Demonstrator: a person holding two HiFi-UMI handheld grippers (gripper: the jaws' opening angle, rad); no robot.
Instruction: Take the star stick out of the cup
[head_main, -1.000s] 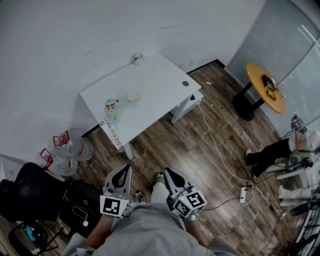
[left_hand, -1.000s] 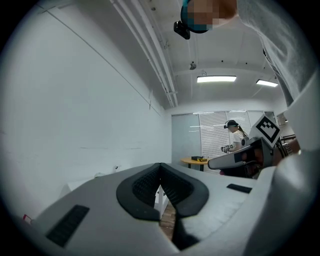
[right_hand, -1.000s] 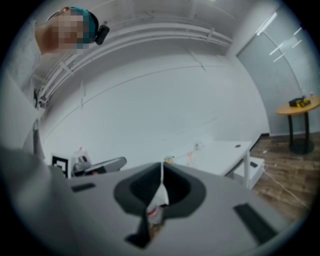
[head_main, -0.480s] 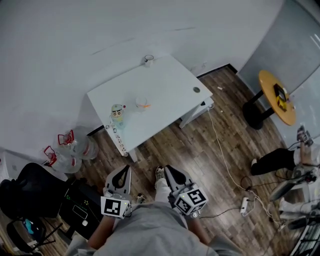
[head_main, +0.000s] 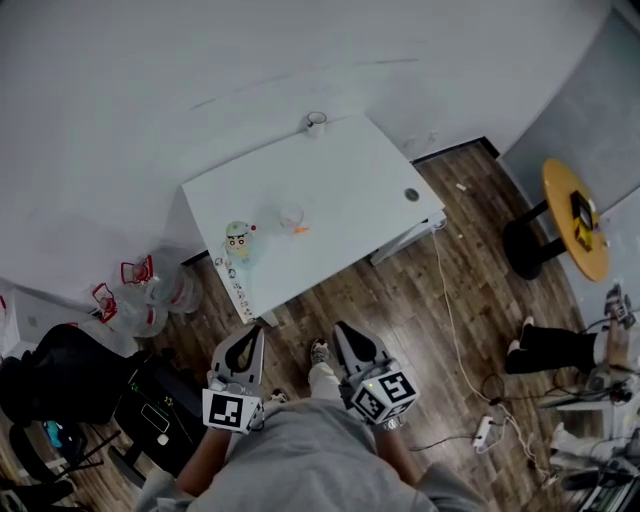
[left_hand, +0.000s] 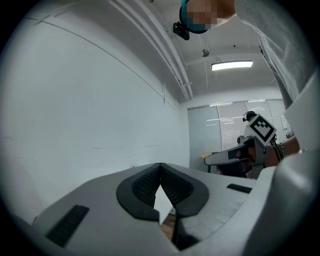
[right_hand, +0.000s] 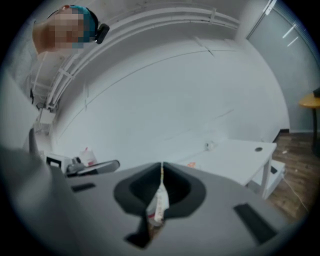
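Both left gripper (head_main: 251, 335), right gripper (head_main: 341, 330), far from apparent star stick (head_main: 302, 230)

Grey shirt (head_main: 300, 465); grey hand-held grippers (head_main: 252, 338) (head_main: 342, 332) carry black-and-white marker cubes (head_main: 232, 411).

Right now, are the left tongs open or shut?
Shut. In the left gripper view the left tongs have their dark pads touching at the tips, with nothing held between them.

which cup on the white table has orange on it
The clear cup near the middle of the table, orange showing at its side. The other cup, at the far edge, shows none.
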